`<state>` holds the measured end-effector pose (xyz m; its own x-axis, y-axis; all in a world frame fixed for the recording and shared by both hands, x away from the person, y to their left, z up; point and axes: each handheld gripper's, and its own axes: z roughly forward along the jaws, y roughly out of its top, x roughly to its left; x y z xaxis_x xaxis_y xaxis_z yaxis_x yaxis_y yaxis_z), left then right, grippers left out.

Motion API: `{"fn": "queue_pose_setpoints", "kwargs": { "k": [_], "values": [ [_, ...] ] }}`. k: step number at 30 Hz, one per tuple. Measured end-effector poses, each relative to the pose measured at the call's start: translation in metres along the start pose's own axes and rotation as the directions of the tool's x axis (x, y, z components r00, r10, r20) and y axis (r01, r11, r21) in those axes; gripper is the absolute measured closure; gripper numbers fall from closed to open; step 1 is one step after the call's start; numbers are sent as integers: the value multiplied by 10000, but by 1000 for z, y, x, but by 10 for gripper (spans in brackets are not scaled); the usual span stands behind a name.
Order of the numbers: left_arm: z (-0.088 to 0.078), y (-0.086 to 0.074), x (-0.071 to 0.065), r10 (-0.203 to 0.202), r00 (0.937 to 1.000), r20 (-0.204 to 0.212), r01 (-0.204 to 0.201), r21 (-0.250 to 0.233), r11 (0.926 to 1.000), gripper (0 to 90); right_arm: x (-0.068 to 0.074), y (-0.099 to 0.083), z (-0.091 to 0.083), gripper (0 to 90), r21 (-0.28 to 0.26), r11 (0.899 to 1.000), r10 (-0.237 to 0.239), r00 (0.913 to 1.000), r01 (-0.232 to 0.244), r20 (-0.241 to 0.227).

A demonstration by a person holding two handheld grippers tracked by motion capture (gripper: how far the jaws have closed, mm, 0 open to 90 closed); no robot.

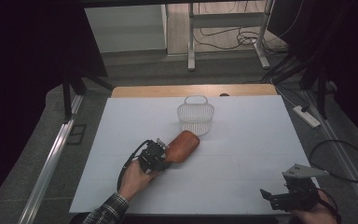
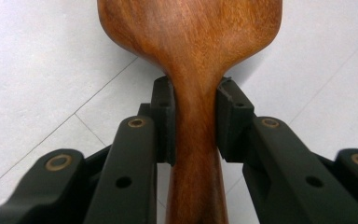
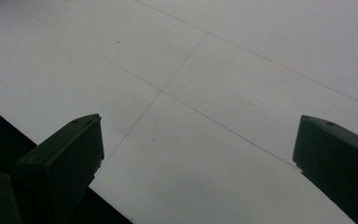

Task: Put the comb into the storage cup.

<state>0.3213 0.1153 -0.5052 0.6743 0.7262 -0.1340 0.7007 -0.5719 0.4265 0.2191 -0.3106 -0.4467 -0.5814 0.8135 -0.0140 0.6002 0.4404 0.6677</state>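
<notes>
A brown wooden spoon (image 1: 182,145) with a broad head lies on the white table (image 1: 251,140), its head pointing toward a white wire basket (image 1: 196,117). My left gripper (image 1: 164,155) is shut on the spoon's narrow neck. In the left gripper view both pads press the neck of the spoon (image 2: 191,46) from either side, with my left gripper (image 2: 193,116) low over the table. My right gripper (image 1: 266,195) rests near the table's front right corner. In the right gripper view, my right gripper (image 3: 198,154) is open, with bare table between its jaws.
The small basket stands upright just beyond the spoon's head, handle at the back. A wooden strip (image 1: 191,90) edges the table's far side. A power strip (image 1: 306,116) and cables lie on the floor at the right.
</notes>
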Motion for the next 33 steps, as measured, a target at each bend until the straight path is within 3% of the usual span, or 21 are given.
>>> {"fn": "queue_pose_setpoints", "kwargs": {
  "k": [5, 16, 20, 33],
  "values": [
    [-2, -1, -3, 104, 9998, 161, -103, -73, 9999, 715, 0, 0, 0, 17, -3, 10000, -10, 10000, 10, -8],
    [-14, -4, -8, 352, 9969, 702, -293, -826, 9961, 714, 0, 0, 0, 17, -12, 10000, -22, 10000, 22, 2],
    [-19, -4, -9, 438, 9952, 874, -334, -1176, 9925, 714, 1, 0, 0, 17, -15, 10000, -38, 10000, 38, 3],
    [-33, -4, -19, 835, 9935, 775, -653, -2133, 9748, 714, 1, 0, -2, 10, -161, 9998, -146, 9999, 145, -40]
  ]
}}
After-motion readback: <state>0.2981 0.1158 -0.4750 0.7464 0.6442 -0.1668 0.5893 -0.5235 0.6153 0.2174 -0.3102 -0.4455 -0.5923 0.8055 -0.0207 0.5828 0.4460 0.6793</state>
